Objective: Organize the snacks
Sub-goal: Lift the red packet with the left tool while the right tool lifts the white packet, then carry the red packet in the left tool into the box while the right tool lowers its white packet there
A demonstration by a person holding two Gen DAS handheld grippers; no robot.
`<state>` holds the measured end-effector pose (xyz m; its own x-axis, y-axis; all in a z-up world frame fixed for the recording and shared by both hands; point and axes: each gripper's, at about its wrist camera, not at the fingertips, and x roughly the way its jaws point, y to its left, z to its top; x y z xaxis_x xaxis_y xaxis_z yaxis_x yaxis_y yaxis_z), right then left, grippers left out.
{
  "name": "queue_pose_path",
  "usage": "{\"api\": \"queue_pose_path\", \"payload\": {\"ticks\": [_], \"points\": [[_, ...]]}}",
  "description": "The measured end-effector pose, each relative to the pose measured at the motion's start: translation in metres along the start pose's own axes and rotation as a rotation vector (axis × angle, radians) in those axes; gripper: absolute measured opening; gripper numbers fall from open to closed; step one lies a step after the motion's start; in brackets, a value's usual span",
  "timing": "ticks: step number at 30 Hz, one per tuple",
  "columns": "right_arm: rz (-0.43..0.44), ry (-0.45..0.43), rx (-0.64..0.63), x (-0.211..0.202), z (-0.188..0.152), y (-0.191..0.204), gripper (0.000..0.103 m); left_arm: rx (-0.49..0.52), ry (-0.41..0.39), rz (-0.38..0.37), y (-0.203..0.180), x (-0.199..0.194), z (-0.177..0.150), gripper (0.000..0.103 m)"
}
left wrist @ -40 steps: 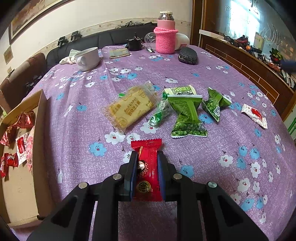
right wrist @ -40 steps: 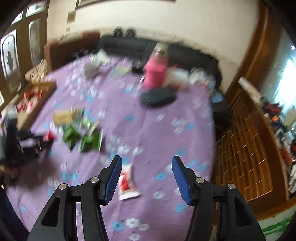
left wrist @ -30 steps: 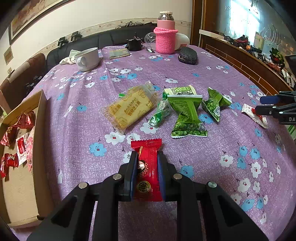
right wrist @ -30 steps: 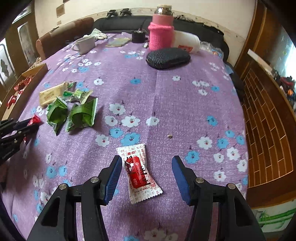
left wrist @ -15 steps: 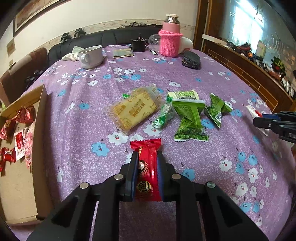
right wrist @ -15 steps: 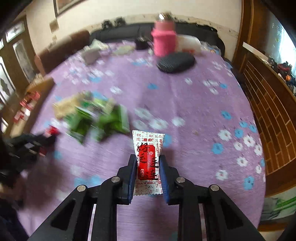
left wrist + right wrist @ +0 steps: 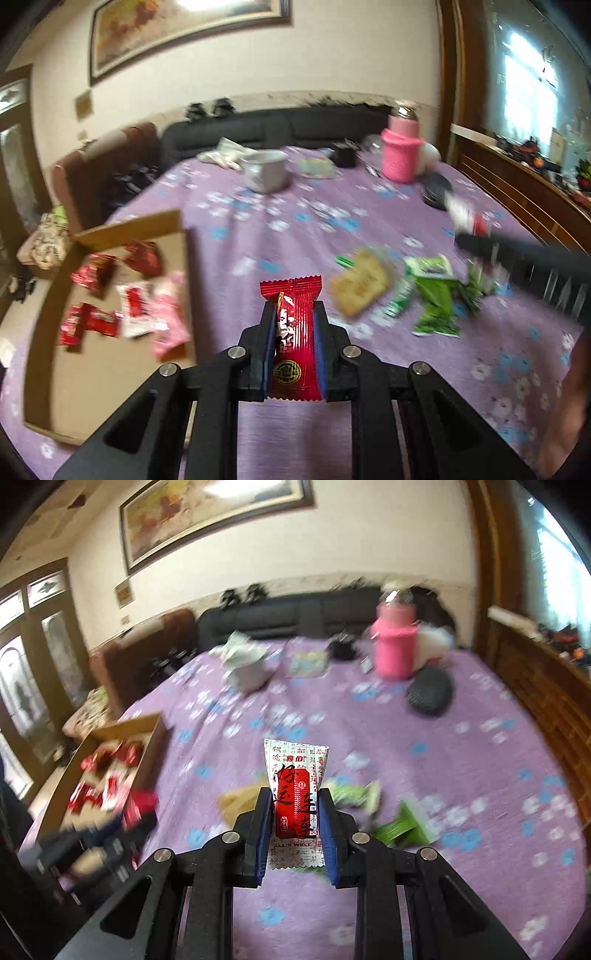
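While both packets ride clear of the surface (image 7: 369, 229), each depends on a thin pinch alone. Left gripper (image 7: 293, 314): fingers narrow, clamped on the red packet (image 7: 291, 325), which stands upright between the pads with its crimped top edge poking above them. Right gripper (image 7: 295, 805): fingers narrow, having just been closing, now clamped on the white-and-red packet (image 7: 295, 786), likewise upright and lifted.

Cardboard box (image 7: 177, 221) sits at the left edge of the surface, open, red and pink packets already inside. Judged step: carrying both packets across to it.

Risks, as read from here:
- Wrappers look slick and soft. The grip sits on the packet bodies, so a fast swing could let either slide out and drop short of the box.
- Both views are motion-blurred, suggesting speed. The two grippers head for the same box, and the right one shows dark across the right of the left view. They could collide or cross over the opening.
- The box's near wall stands up. A low approach could catch it and shove the box off the edge.
- Green packets (image 7: 436, 295) and the yellow biscuit pack (image 7: 360, 286) lie loose beneath the path. A dip could scatter them.
- Releasing too high may bounce a packet out.
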<state>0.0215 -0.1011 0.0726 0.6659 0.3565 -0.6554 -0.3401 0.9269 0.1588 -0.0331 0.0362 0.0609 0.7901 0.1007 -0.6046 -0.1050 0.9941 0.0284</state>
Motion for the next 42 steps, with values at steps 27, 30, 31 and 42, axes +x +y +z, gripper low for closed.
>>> {"api": "queue_pose_path", "payload": {"ticks": [27,30,31,42], "points": [[0.056,0.03,-0.012,0.006,-0.015,0.006,0.026,-0.001,-0.015,0.069,0.007,0.0,-0.002,0.017],[0.054,0.028,-0.013,0.005,-0.015,0.006,0.026,-0.001,-0.016,0.071,0.007,0.0,-0.002,0.017],[0.055,0.027,-0.015,0.005,-0.015,0.006,0.026,-0.002,-0.017,0.071,0.007,0.0,-0.001,0.017],[0.067,0.01,-0.035,0.002,-0.016,0.01,0.026,-0.035,-0.032,0.071,0.018,-0.01,0.003,0.017]]}}
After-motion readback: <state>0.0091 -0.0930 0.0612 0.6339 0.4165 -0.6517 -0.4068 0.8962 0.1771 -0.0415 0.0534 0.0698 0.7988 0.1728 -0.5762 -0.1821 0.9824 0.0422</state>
